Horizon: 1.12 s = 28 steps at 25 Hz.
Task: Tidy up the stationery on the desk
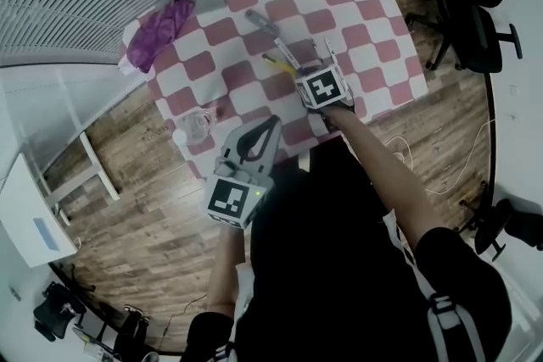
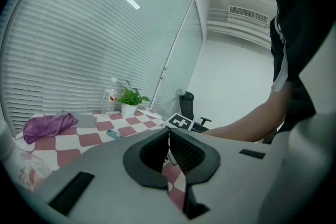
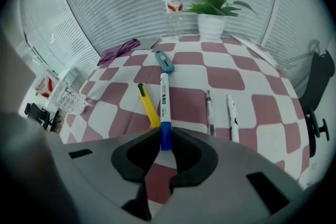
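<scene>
Now right tool grasping marker by blue end, length pointing toward bottle; left tool clenched, empty.

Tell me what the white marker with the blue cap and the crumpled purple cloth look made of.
White marker with the blue cap: likely plastic, smooth, slightly glossy barrel with printed lettering.
Crumpled purple cloth: seemingly soft fabric, matte, lying in loose folds.

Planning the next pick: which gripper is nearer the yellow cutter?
Right. The right gripper, clamped on the marker, sits just beside the yellow cutter; the left gripper, shut, is farther back by the person's body.
</scene>
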### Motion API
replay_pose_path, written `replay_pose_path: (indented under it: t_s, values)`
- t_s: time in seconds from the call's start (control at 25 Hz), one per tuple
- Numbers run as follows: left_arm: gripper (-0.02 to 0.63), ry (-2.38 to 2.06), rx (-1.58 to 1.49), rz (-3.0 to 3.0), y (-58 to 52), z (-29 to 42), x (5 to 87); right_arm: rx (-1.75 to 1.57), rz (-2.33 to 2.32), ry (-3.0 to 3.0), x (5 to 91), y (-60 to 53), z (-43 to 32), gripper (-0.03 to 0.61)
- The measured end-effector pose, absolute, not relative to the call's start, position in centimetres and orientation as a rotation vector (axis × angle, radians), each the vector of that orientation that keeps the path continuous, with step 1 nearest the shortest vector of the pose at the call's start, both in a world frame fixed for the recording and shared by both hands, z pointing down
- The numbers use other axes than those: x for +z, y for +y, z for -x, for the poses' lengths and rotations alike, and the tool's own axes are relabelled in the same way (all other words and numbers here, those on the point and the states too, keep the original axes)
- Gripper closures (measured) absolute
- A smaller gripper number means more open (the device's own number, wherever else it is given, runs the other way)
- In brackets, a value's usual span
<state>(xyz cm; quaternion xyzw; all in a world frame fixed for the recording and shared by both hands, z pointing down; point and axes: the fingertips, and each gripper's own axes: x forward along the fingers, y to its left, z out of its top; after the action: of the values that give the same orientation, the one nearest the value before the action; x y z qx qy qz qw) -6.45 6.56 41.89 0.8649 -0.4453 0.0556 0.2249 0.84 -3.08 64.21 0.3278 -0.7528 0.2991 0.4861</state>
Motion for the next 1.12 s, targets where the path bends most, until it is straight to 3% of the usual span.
replay_pose_path:
  t_s: [0.8, 1.12]
  values:
    - [0.581, -1.152, 0.184, -2.439, 6.7, 3.6, 41.8, 0.838, -0.943, -1.819, 64.3, -1.3, -5.8, 0.494]
    - [0.581, -1.142, 0.183, -2.445, 6.9, 3.3, 41.7, 0.760, -0.941, -1.840, 63.6, -1.4, -5.7, 0.454]
